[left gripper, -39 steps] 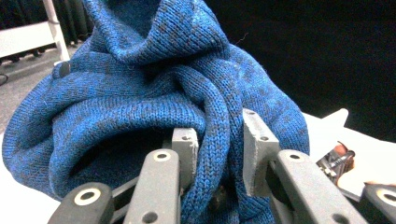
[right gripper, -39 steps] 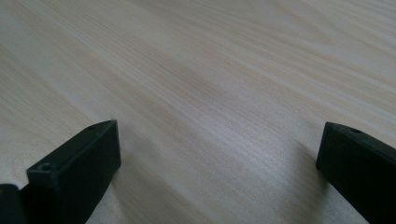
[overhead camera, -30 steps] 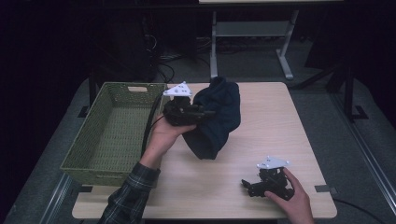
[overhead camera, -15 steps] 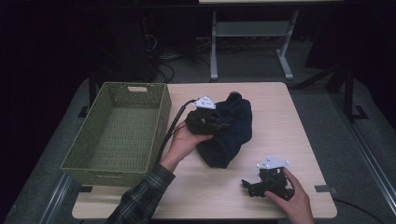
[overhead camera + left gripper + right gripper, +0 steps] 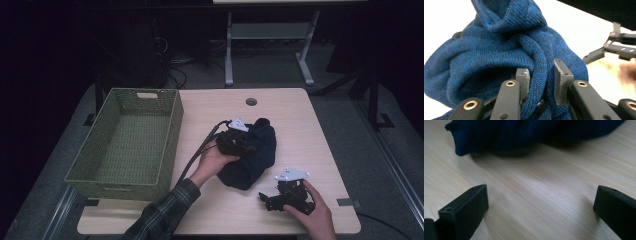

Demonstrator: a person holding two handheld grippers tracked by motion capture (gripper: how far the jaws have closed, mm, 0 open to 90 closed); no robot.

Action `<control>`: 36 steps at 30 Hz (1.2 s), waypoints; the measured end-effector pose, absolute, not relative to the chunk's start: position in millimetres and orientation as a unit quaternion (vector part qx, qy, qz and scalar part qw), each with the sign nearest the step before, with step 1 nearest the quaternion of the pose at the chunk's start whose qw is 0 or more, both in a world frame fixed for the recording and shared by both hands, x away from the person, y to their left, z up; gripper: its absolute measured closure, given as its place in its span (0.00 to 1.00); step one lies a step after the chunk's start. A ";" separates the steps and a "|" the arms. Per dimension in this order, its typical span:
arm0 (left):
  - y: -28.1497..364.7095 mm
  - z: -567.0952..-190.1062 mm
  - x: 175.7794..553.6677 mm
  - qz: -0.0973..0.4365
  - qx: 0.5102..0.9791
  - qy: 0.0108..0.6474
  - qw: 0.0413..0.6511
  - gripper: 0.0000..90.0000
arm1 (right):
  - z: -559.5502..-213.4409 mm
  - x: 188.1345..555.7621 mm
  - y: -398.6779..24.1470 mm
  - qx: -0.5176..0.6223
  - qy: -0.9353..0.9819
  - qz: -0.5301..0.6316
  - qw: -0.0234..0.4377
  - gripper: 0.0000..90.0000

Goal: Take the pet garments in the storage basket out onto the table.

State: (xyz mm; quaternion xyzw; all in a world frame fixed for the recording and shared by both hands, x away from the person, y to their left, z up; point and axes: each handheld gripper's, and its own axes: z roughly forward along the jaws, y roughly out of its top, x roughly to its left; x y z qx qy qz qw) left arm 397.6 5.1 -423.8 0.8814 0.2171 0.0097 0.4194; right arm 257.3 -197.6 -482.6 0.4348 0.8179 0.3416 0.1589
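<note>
Moved since a second ago: left gripper (image 5: 240, 141) together with the blue knitted sweater (image 5: 252, 157), carried away from the basket (image 5: 127, 142) and toward the right near corner of the bench (image 5: 300, 120). Lowered too, from a hanging bundle beside the basket's right wall to a heap resting on the bench near its middle. Clamped throughout, and clamped now: in the left gripper view, a thick fold of sweater (image 5: 506, 50) pinched between the two pads (image 5: 522, 80), jaws drawn close on the knit. Unchanged over the same second: right gripper (image 5: 282, 197), sitting near the near edge toward the right corner, jaws wide apart over bare wood in its own view, with the sweater's hem (image 5: 524, 135) lying just beyond them.

Judged meaning for the work: not a drop into the basket, at least not yet. More likely a laying-down of the sweater within reach of the right gripper, for a second hold, a spreading or a fold. Basket empty at this moment, sweater wholly outside it and apart from its wall.

Counted: one sweater, crumpled, dark blue with black flecks. One basket, green, woven, rectangular, along the left edge of the bench. Two grippers, one per hand, each with a grey three-cornered plate and a trailing cable. Two hands, one plaid sleeve (image 5: 160, 220) on the left arm. One round hole (image 5: 251, 101) in the bench near the far edge.
</note>
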 end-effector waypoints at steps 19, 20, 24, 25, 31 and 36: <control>-3.7 -443.4 399.9 0.000 0.891 0.220 0.397 0.51 | -482.8 257.4 -197.7 0.433 0.818 0.343 0.160 0.00; -3.4 -442.5 399.8 0.001 0.891 0.219 0.397 0.50 | -482.6 257.3 -197.7 0.433 0.819 0.342 0.160 0.00; -1.7 -437.1 398.0 0.009 0.890 0.220 0.399 0.43 | -482.6 257.3 -197.8 0.433 0.819 0.342 0.160 0.00; -0.7 -435.4 397.9 0.009 0.889 0.221 0.400 0.42 | -482.6 257.3 -197.7 0.433 0.818 0.342 0.159 0.00; 2.4 -429.0 394.9 0.023 0.893 0.211 0.396 0.26 | -482.7 257.1 -197.4 0.435 0.818 0.343 0.158 0.00; 8.4 -423.2 395.0 0.031 0.891 0.221 0.395 0.17 | -482.8 257.1 -197.4 0.435 0.817 0.343 0.158 0.00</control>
